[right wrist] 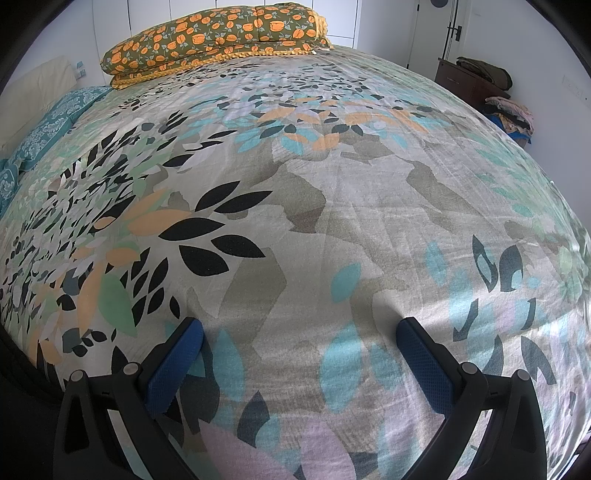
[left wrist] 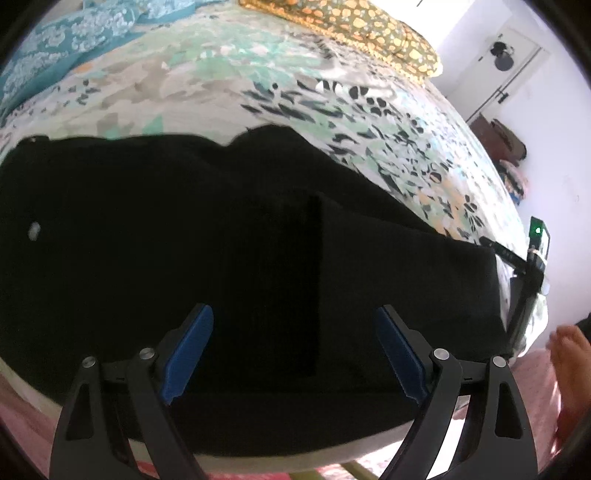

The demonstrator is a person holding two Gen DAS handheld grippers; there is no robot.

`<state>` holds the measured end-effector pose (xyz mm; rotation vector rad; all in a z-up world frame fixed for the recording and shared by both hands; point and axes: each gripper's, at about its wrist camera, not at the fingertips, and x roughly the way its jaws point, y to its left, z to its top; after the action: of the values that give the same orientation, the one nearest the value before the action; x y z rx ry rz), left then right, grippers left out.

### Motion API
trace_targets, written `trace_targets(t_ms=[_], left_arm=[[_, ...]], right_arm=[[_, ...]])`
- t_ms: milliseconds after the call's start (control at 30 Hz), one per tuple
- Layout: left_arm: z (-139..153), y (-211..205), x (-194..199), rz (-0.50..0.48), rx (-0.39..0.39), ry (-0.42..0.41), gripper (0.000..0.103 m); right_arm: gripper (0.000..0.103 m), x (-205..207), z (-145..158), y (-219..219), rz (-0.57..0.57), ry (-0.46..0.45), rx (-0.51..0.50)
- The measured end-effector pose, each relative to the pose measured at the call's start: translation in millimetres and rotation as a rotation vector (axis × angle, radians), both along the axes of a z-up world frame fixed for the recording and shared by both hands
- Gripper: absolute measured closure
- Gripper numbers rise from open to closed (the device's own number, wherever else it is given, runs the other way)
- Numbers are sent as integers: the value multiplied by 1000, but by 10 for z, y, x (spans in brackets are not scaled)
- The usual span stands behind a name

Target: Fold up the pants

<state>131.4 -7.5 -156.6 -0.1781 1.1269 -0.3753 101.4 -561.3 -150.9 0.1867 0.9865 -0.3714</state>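
Note:
Black pants [left wrist: 184,251] lie spread across the near edge of the bed in the left wrist view, filling most of it. My left gripper [left wrist: 293,317] is open and empty, hovering just above the pants near the bed's front edge. My right gripper [right wrist: 299,332] is open and empty, low over the bare floral bedsheet [right wrist: 332,206]. The right gripper also shows at the right edge of the left wrist view [left wrist: 524,280], just past the pants' right end. A black strip at the left edge of the right wrist view may be the pants [right wrist: 14,365].
A folded orange-flowered quilt [right wrist: 221,33] lies at the far side of the bed. Teal pillows [right wrist: 48,122] sit at the left. A dark cabinet with piled clothes [right wrist: 491,88] stands by the right wall. A bare foot [left wrist: 569,354] stands on the pink floor.

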Motion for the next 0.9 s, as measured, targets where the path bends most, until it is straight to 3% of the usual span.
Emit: trace_targets(t_ms=[200,400,533,700,900], left_arm=[[245,454,88,127,-105,-95,11],[-42,783,436,150,-1,18,11],[-130,801,302,130,-41,-33,6],[-167,516,252,42,136,-53,1],[-237,353,203,-22,307,-65,1]], right_arm=[[0,1,-1,-3,0,0,0],[0,-3,0,-4,-1,-1,-3],[0,-4,1,-2,-2,-2,-3],[0,-5,3,-5,-2,-1,-1],[0,55,8,-47,-5,89,68]])
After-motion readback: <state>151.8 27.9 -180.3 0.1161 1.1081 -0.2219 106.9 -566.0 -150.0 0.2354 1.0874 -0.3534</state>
